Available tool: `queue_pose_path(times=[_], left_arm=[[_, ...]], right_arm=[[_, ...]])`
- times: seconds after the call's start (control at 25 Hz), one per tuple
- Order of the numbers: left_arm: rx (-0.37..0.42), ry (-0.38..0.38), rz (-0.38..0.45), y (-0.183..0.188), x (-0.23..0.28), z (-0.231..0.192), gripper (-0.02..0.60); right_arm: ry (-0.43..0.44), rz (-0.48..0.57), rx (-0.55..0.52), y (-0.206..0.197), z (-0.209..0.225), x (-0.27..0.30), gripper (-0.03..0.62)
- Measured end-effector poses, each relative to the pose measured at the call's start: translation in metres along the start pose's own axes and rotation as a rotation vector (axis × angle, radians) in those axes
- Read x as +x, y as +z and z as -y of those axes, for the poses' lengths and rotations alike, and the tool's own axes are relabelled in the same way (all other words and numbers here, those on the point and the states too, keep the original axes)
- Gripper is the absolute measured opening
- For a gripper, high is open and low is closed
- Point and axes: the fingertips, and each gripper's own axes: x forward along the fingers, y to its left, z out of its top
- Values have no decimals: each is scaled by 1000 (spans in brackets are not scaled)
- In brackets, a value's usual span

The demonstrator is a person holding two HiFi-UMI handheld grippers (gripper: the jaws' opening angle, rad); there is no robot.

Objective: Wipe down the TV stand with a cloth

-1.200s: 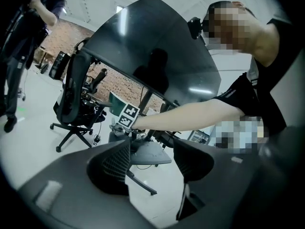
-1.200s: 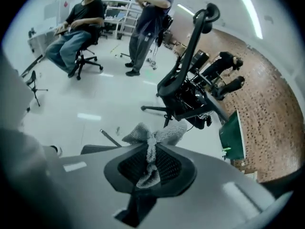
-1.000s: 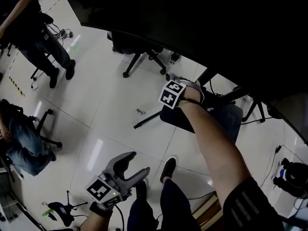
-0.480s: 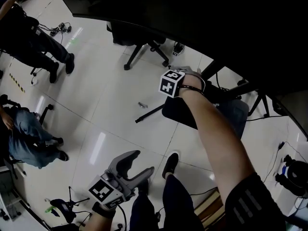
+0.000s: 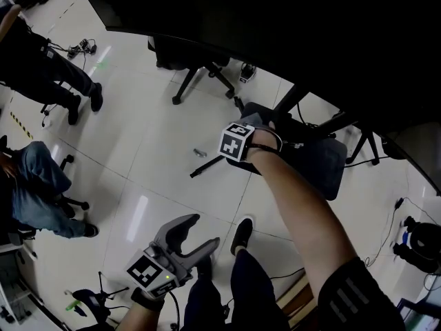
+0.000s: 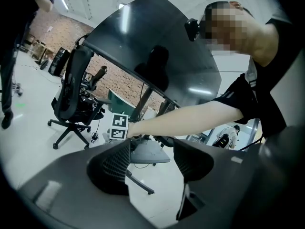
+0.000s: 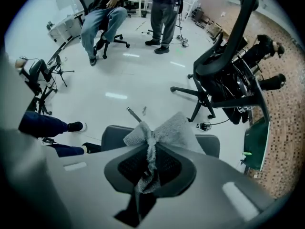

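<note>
**Over the stand's base plate: cloth pinched in my right gripper**

At the left end of the base plate (image 5: 322, 165), as the head view shows it, my right gripper (image 7: 151, 151) is reached out low beneath the dark TV (image 5: 275, 19). Its jaws are pressed together on the cloth (image 7: 172, 129). A narrow gathered neck runs down between the jaws, and the free part fans out ahead of the tips over the plate. I cannot tell whether the fan bears on the plate or hangs just above it.

My left gripper (image 5: 200, 231) hangs near my legs over the floor (image 5: 158, 143), well apart from the stand. Its jaws are spread and nothing is between them.

Handling, as I judge it:
- **Cloth:** it is grey, with a fluffy pile, and looks light and limp. It will not push back, so the wiping pressure must come from lowering the jaw tips until the fan flattens.
- **Hold:** the grip by the gathered middle is sound, since it leaves loose cloth on both sides to trail through a stroke. A hold at one corner would likely let the cloth fold under and drag.
- **Base plate:** it looks flat, rigid and smooth, so the cloth should glide. The stand's legs at the plate's far edge are where it could snag.
</note>
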Motion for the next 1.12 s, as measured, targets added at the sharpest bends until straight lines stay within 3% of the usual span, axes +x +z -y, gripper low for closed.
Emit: queue_pose_path(times=[0.24,0.4,0.48,0.6,0.8,1.0,1.12], left_arm=[[-9,-11,-14,-4,-15,15,307],[-9,-24,-29,-10,-25,25,307],[-2,-26,-31,-10,-29,29,307],[-4,-35,-27,-8,-31,35,307],[8,-36,-53,-13,-28,35,305],[4,-56,-71,-15,-7,39,307],[-1,-69,-86,-16,7,40,305]], right_arm=[[43,27,11,2,-60,-6,35],[120,46,67,-1,-100,-7,37],[101,76,85,-3,-108,-9,37],[-7,198,124,1,-101,-28,37],[-76,394,375,0,-75,-55,37],[-64,448,538,-12,-58,-46,38],[-59,433,573,-28,-57,-32,37]])
